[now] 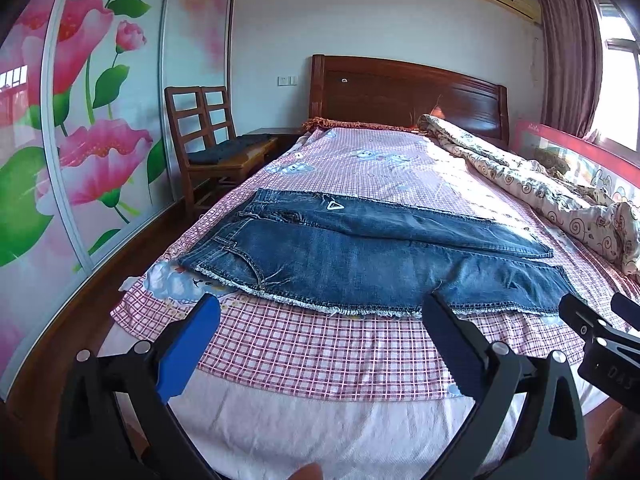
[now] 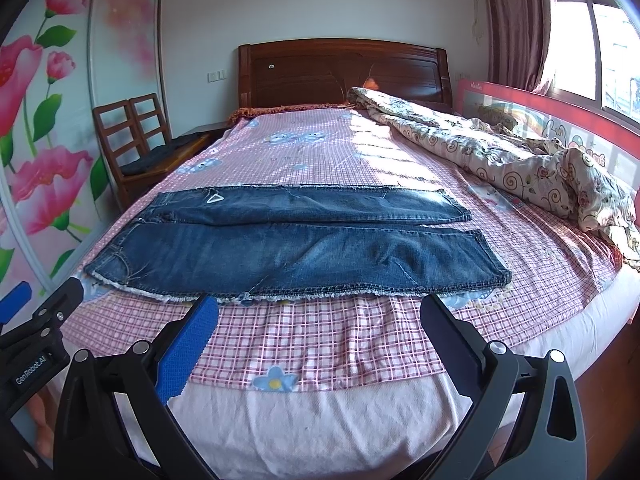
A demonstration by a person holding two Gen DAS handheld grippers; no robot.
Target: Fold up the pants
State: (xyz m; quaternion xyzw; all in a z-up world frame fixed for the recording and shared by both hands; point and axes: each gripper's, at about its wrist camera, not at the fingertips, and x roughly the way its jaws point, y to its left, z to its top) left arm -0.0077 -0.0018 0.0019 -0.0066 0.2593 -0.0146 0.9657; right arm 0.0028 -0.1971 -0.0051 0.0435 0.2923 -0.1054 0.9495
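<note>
Dark blue jeans lie flat across the bed, waist to the left, both legs stretched to the right, a frayed seam along the near edge. The right wrist view shows the same jeans. My left gripper hovers open just short of that near edge, holding nothing. My right gripper is open too, in front of the near leg's frayed edge, nothing between its fingers. In the left wrist view the right gripper shows at the right edge. In the right wrist view the left gripper shows at the left edge.
The jeans rest on a pink checked sheet over the bed. A crumpled floral quilt lies along the right side by a red bed rail. Wooden chairs and a flowered wardrobe stand left; a headboard stands behind.
</note>
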